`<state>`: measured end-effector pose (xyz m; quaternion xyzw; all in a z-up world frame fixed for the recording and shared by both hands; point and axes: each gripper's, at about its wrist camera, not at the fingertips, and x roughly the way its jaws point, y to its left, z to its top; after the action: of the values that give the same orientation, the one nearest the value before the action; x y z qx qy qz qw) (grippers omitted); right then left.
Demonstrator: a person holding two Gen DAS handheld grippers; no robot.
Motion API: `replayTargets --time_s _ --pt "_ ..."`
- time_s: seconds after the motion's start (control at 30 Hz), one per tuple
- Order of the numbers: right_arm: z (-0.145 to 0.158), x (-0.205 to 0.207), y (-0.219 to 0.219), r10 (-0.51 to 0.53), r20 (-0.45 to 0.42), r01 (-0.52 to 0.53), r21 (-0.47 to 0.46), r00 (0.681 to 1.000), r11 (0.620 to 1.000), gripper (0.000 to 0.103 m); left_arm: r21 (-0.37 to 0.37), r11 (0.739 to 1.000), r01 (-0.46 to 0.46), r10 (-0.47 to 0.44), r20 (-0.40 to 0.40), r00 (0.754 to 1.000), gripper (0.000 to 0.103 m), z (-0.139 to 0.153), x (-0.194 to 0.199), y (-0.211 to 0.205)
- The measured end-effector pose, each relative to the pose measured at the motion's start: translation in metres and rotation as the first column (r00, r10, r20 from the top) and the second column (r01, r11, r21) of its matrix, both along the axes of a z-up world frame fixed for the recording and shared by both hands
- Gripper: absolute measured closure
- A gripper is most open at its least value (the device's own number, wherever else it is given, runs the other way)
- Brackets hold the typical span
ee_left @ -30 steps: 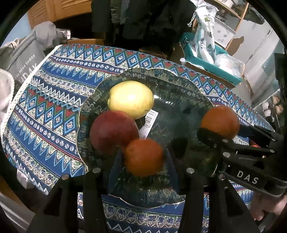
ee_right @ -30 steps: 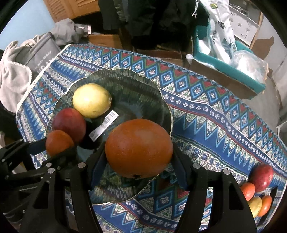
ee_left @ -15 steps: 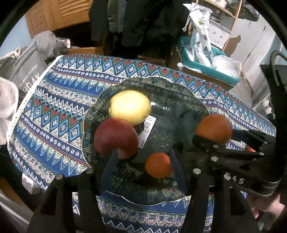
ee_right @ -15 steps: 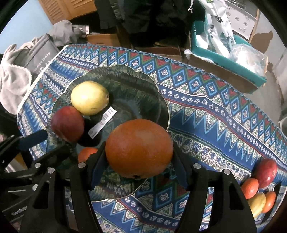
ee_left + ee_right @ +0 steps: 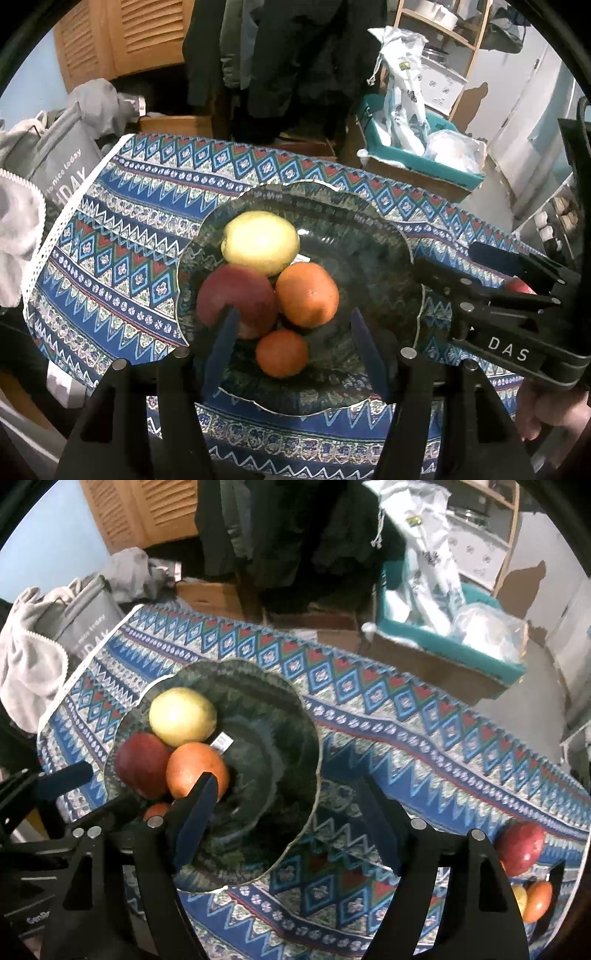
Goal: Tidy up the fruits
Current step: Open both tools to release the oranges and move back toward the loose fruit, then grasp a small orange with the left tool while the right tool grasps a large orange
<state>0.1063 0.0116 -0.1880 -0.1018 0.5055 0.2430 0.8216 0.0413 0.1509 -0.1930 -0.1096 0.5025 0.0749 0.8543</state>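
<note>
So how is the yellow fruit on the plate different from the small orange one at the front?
The yellow fruit is pale yellow; the small orange fruit is deep orange. The yellow one is clearly bigger. The yellow one lies at the far side of the cluster, the small orange one nearest the left gripper. Both are roundish and rest on the dark plate.

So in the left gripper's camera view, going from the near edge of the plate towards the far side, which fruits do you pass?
Small orange → red apple → yellow apple, all on the dark plate. The larger orange sits level with the red apple, so it has no clear place in the order.
</note>
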Motion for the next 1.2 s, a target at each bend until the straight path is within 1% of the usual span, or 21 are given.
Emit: replayTargets --time_s 0.2,0.43,0.6,0.73,1.07,1.13,1.2 --pt "0.015 -0.001 -0.023 -0.056 0.043 0.057 -0.017 0.997 0.998 0.025 -0.004 1.000 0.012 -0.012 0.025 1.000 0.038 0.010 0.000 -0.007" --pt "0.034 -0.007 -0.065 -0.132 0.073 0.133 -0.004 0.989 0.991 0.025 -0.005 0.999 0.045 -0.044 0.049 0.998 0.038 0.021 0.002 -0.026" --pt "0.045 -0.013 -0.094 -0.181 0.096 0.182 -0.004 0.979 0.983 0.025 -0.001 0.997 0.077 -0.077 0.062 0.995 0.038 0.029 0.004 -0.045" --pt "0.054 -0.019 -0.118 -0.213 0.110 0.214 0.007 0.971 0.977 0.025 0.011 0.994 0.107 -0.107 0.073 0.992 0.033 0.034 0.005 -0.062" --pt "0.069 -0.037 -0.181 -0.299 0.141 0.303 -0.004 0.944 0.953 0.025 0.019 0.983 0.185 -0.185 0.069 0.980 0.033 0.038 0.011 -0.107" --pt "0.070 -0.040 -0.194 -0.315 0.152 0.320 -0.014 0.937 0.947 0.025 0.026 0.980 0.199 -0.200 0.071 0.977 0.029 0.040 0.012 -0.117" --pt "0.071 -0.043 -0.206 -0.328 0.161 0.335 -0.020 0.931 0.942 0.025 0.028 0.976 0.215 -0.217 0.075 0.973 0.028 0.041 0.014 -0.127"
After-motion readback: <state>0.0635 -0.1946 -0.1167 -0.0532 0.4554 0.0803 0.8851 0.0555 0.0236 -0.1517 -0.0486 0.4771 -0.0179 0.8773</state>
